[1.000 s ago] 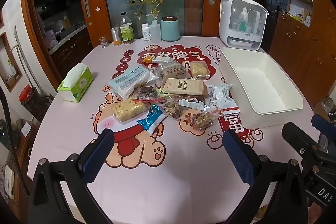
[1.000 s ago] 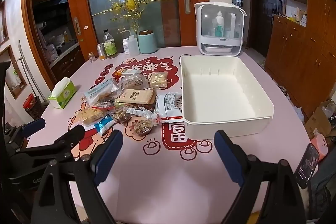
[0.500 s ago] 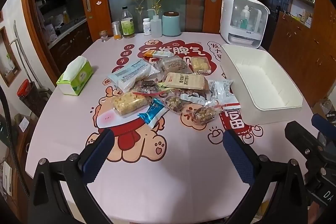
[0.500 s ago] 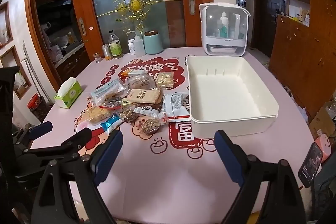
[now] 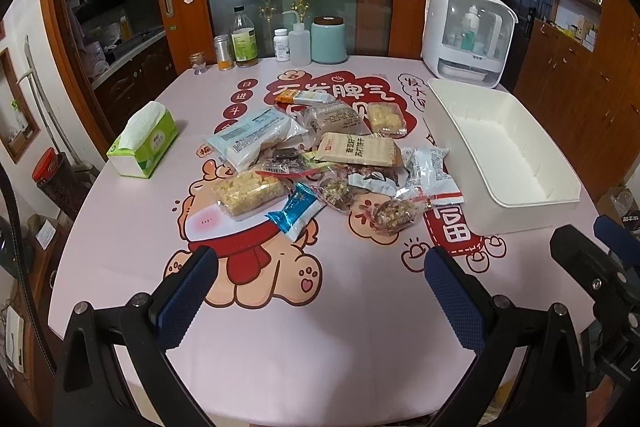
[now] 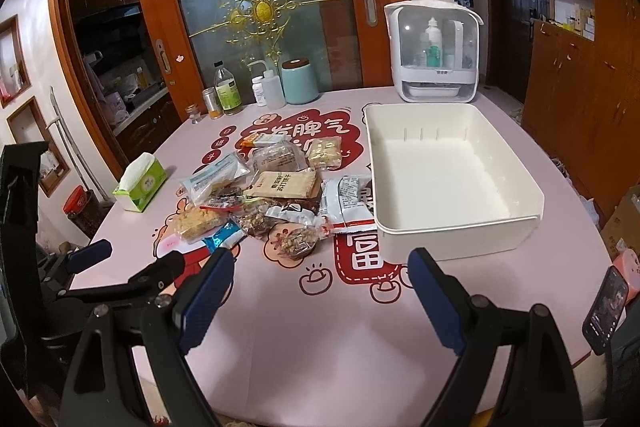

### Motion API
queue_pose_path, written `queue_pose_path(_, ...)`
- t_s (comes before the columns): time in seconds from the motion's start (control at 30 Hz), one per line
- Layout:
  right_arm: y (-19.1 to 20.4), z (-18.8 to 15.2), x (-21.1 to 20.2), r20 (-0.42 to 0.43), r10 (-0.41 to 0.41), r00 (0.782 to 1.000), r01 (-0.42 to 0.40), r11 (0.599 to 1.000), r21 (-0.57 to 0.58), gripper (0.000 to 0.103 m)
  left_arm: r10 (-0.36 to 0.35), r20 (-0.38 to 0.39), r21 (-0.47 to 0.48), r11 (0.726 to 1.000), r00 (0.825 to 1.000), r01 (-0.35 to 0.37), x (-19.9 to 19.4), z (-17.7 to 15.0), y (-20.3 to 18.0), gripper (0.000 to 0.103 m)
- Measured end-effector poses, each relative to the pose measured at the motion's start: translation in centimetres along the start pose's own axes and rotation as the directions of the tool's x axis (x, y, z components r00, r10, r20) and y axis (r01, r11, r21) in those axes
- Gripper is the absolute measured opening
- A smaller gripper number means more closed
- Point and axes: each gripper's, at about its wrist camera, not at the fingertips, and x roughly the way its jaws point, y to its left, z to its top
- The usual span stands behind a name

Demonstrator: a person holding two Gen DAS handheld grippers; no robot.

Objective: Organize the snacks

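We hold both grippers above the near edge of the table (image 5: 320, 347), and neither has anything between its fingers: the left gripper (image 5: 320, 291) is spread wide, and so is the right gripper (image 6: 320, 287). The snacks (image 5: 332, 163) lie in a loose heap ahead of the left jaws and ahead and to the left of the right jaws. The bin (image 6: 452, 179) sits ahead of the right jaws and a little to their right, and it looks empty. One white pack (image 6: 348, 203) at the right of the heap touches the bin's wall.

We judge the job barely begun, so the step in hand is the first pick. To do it well, we would start at the fringe of the heap, not its middle. The blue pack (image 5: 296, 207) lies nearest the left jaws, and the nut pack (image 6: 296, 243) lies nearest the right ones; each sits mostly on bare cloth, so a finger can come down on either side without snagging a neighbour. The wrappers look thin and slick, so we would lower the jaws until the pads nearly meet the cloth, straddle the pack across its narrow width, and close on the body, not on a crimped end. The crumbly bars (image 5: 250, 193) want a gentle squeeze.

We would give the right gripper the packs beside the bin and let the left feed from the far side, so the two do not cross. A slow lift will show whether a second pack is dragged along.
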Motion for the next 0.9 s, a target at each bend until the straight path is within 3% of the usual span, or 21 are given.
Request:
queue_pose_path(0.33,0.6,0.1,1.6,-0.040,-0.018,0.999,0.017,0.999,-0.031,0.090,-0.024,0.022,0.011,1.000,0.999,0.024,0.1,0.2,0.4,0.102)
queue_pose_path(0.9,2.4,1.5,2.8,-0.018,0.000,1.000,-0.001,0.997,-0.076,0.090,0.018,0.056,0.067,0.998,0.998,-0.021,-0.4,2.2,1.9,0.102)
